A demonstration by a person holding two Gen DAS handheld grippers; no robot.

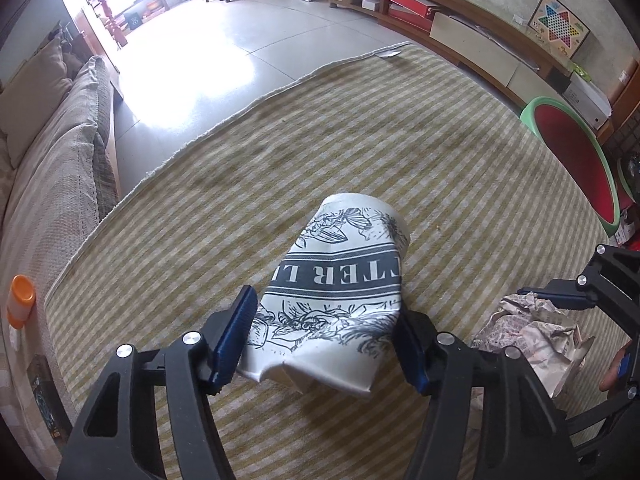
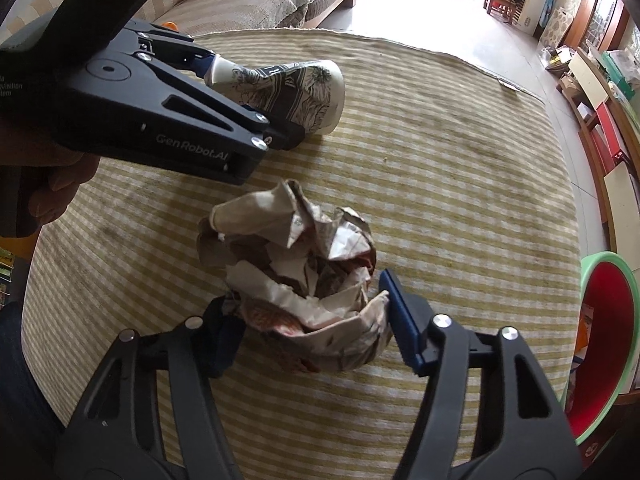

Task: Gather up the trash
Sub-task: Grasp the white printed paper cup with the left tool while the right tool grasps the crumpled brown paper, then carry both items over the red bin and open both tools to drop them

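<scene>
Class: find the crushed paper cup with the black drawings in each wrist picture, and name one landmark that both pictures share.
Left wrist view: paper cup lies low in the centre, on its side between the left tongs.
Right wrist view: the cup is upper left of centre, at the tips of the left tongs.
Shared landmark: the green-rimmed red tub at the right edge.

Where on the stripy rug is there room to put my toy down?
The far rug is bare, from the cup to the rug's edge by the floor, and left toward the sofa. It is crowded near the camera: the left gripper pinches the cup, the right gripper pinches the paper wad, and the bin is at right.
</scene>
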